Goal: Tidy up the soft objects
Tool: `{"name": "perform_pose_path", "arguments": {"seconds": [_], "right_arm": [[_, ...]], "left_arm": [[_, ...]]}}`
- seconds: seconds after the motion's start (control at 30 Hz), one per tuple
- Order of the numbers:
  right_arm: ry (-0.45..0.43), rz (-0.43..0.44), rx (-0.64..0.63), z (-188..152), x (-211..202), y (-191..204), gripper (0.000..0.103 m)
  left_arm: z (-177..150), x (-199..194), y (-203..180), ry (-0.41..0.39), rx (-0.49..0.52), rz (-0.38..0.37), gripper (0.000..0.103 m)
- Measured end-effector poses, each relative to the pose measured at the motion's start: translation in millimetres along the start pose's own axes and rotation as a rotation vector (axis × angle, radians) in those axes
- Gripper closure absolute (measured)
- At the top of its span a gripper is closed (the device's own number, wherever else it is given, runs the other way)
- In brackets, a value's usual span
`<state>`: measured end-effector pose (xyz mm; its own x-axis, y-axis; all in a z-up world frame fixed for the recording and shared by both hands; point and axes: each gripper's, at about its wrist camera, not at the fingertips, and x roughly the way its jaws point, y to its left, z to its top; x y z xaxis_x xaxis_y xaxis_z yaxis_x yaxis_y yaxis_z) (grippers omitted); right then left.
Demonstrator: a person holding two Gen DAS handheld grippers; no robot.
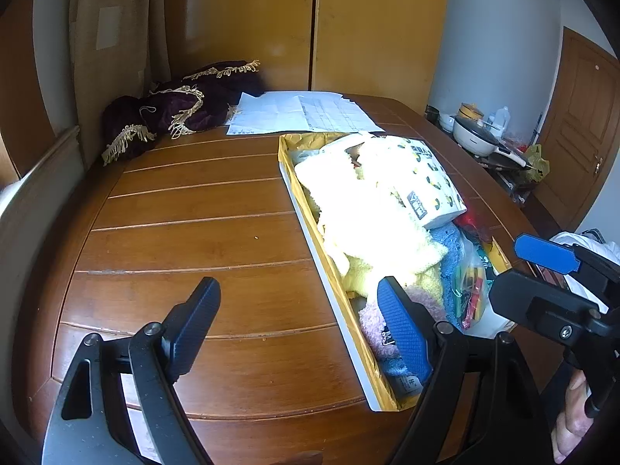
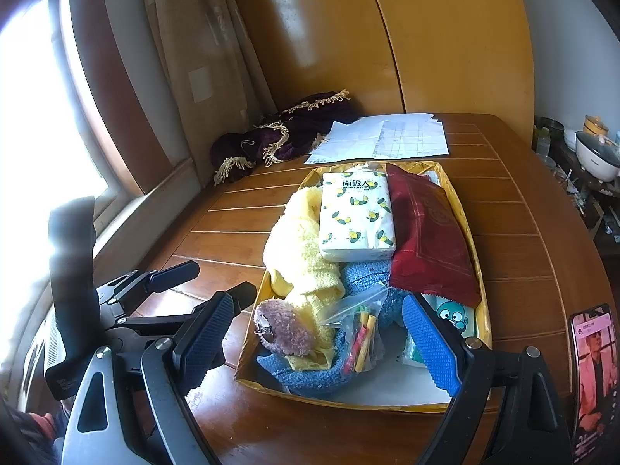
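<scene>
Table point(image 2: 232, 232) held the box point(image 2: 471, 232) lengthwise ahead; our right gripper point(image 2: 325, 333), empty and spread, was nearer than the left gripper point(image 1: 298, 329), also spread.

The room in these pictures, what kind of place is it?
Probably a room in a home. A wooden table stands before a tall wardrobe and a curtain by a window. A cooking pot sits on a side shelf, near a wooden door.
</scene>
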<state>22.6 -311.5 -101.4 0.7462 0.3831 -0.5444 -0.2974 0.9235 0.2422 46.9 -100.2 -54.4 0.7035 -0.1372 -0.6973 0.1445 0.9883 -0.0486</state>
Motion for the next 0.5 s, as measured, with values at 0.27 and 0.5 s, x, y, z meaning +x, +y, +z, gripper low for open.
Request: {"name": "perform_pose_path", "arguments": {"seconds": [0.27,0.5], "right_arm": [[0.004,0.001,0.01,-0.7,1.4,-3.2,0.012],[0.0,0.001,0.01,-0.4,0.1,-3.3,0.012]], "left_arm": [[-0.5,0.8,-2.1,0.003,0.008,-0.003,0.02],[-0.7,0.1,-3.1,0.003,0.01,-0.004,0.02]]}}
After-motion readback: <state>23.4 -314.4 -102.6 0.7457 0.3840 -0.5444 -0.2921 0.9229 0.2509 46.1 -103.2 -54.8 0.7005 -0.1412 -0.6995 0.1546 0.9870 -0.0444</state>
